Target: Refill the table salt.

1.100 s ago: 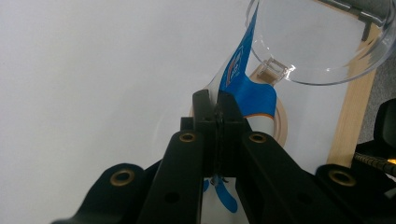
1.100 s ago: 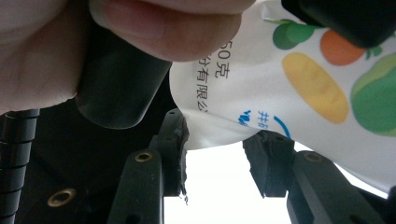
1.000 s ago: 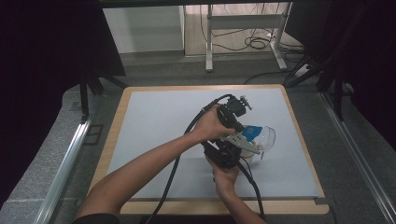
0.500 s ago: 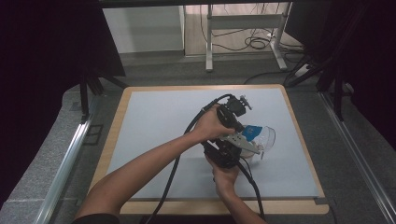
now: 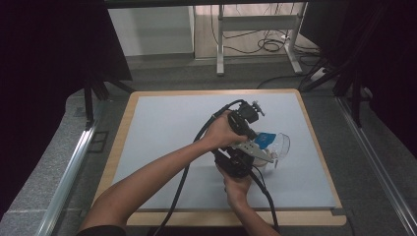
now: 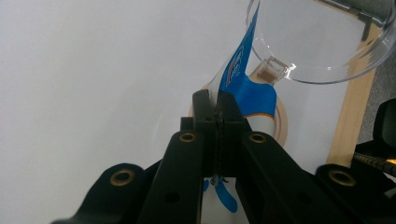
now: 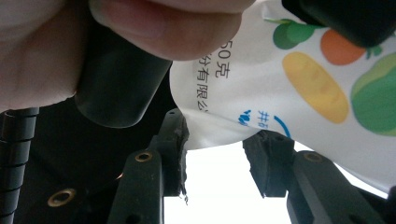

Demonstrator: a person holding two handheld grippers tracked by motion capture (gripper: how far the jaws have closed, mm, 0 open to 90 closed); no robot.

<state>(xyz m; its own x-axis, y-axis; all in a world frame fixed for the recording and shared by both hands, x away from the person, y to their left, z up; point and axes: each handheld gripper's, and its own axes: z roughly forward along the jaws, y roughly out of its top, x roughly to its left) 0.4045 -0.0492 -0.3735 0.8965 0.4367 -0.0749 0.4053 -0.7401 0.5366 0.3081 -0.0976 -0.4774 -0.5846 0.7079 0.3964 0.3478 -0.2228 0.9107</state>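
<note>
1. My left gripper (image 6: 217,100) has its two black jaws pressed together on the top edge of a white and blue plastic pouch (image 6: 243,70) – the thin film runs straight up out of the pinch.

2. In the high view the same left gripper (image 5: 255,133) sits over the right half of the pale grey table mat (image 5: 162,128), my left hand (image 5: 223,132) wrapped round its body, the cable looping back toward me.

3. My right gripper (image 7: 215,140) stands partly spread. The bottom of the pouch (image 7: 261,88) – white, printed with coloured fruit shapes and dark lettering – hangs down between its jaws. The film looks to touch the left jaw's tip, but I cannot tell whether both pads press on it.

4. In the high view my right gripper (image 5: 235,162) is just below and nearer to me than the left one, my right hand (image 5: 238,186) coming up from the table's near edge.

5. The pouch (image 5: 265,139) is held off the mat between the two grippers, its blue part showing just right of the left one.

6. A clear round plastic bowl (image 5: 281,147) lies tilted just beside the pouch on its right; from my left gripper's camera its rim (image 6: 322,79) arches right behind the pouch's top.

7. A tan ring-shaped object (image 6: 281,123) lies on the mat under the pouch.
</note>
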